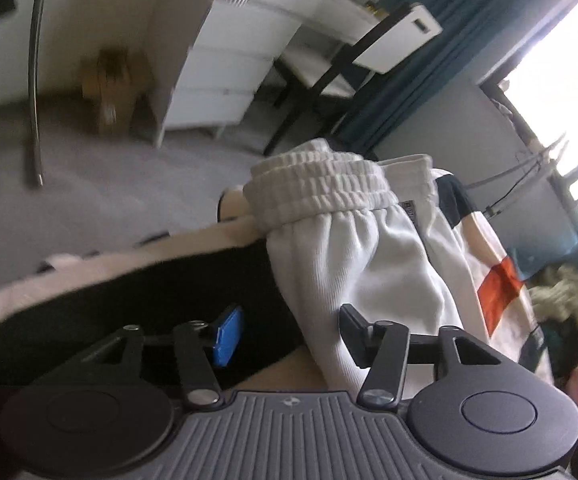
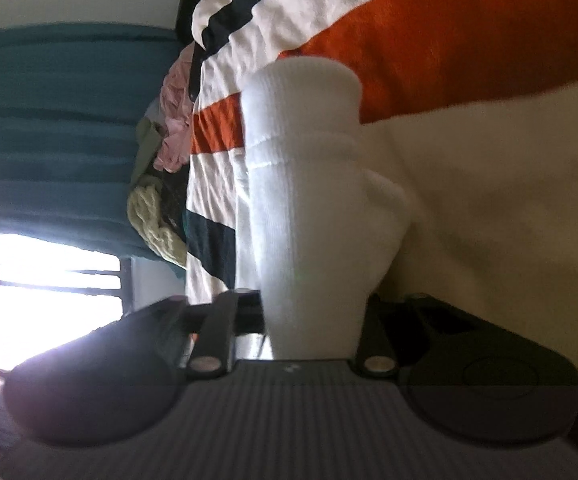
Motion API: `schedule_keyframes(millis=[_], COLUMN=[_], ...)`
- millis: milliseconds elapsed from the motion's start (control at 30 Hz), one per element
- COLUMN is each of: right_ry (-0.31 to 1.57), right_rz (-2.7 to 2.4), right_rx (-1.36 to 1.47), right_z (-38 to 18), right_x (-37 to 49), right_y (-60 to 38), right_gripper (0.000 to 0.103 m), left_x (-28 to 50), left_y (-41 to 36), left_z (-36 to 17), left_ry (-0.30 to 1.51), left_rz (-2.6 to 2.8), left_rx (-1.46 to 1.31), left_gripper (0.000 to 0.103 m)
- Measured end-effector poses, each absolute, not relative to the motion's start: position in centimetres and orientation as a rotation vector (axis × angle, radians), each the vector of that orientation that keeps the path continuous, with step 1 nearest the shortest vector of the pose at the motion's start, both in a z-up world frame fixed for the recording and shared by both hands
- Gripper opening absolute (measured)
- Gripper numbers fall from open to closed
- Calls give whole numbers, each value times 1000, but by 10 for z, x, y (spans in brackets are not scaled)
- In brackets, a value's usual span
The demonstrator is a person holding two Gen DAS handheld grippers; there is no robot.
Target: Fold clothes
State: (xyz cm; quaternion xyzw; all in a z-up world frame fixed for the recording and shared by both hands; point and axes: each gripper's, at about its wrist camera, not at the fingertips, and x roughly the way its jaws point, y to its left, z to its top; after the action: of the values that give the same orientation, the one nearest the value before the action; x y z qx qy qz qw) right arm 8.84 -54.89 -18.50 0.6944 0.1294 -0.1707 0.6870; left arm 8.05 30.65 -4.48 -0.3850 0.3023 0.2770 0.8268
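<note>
White shorts point(image 1: 353, 264) with a gathered elastic waistband lie folded on a bed, half on a black blanket point(image 1: 129, 300) and half on a striped cover point(image 1: 497, 292). My left gripper point(image 1: 289, 332) is open just in front of them. Its blue pad point(image 1: 229, 336) is clear of the cloth, and the other finger point(image 1: 355, 322) rests against the shorts' edge. In the right wrist view a thick fold of the same white shorts point(image 2: 309, 208) runs between my right gripper's point(image 2: 313, 316) fingers. Those jaws stand apart, with the fingertips mostly hidden by the cloth.
A heap of loose clothes point(image 2: 161, 184) lies at the far end of the striped cover point(image 2: 429, 40), below teal curtains point(image 2: 57, 128) and a bright window point(image 2: 41, 312). Beyond the bed stand white drawers point(image 1: 225, 80), a chair point(image 1: 369, 52), a cardboard box point(image 1: 109, 88) and a metal pole point(image 1: 35, 80).
</note>
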Motion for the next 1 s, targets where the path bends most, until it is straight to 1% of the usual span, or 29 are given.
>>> schedule_keyframes(millis=[33,67,100,133,200,233,433,500,600,733,933,1000], right_ry=[270,253,238,236,248,253,243,229,180,156,147,146], right_rz=[-378,-373,-366,-358,-354,-354,-342,-339,-295,-265,-253,-251], right_rx=[1576,1590,1601,1596,1577,1570,1539,1532,1534,1526,1570,1572], right_z=[-187,-188,-189,-188,-187,-187,-181,-177,-172,-170,-178,-178], right_x=[89,89,89,91,94,96,100,103,104,105,103,104], right_y=[-548,-548,-547,-547,-546,-546,-546,-549,-549,-550,-554,-554], right_gripper=[63,70,76,76,76,76,76,77,77,77,77,77], left_x=[78,77,75,73,73,77,92,95,99,109,122,128], left_y=[299,292,285,277,260,253,190,167,138,102,35,21], left_z=[-38,-34,-30,-25,-17,-16,-10,-10,-11,-20,-47,-60], left_ry=[636,628,620,609,581,574,567,543,500,491,485,518], left_rz=[595,596,596,587,536,471,253,229,196,115,-70,-116], left_rx=[-775,-740,-704,-664,-588,-559,-313,-240,-172,-144,37,39], left_gripper=[62,63,67,72,74,76,77,80,80,81,81,81])
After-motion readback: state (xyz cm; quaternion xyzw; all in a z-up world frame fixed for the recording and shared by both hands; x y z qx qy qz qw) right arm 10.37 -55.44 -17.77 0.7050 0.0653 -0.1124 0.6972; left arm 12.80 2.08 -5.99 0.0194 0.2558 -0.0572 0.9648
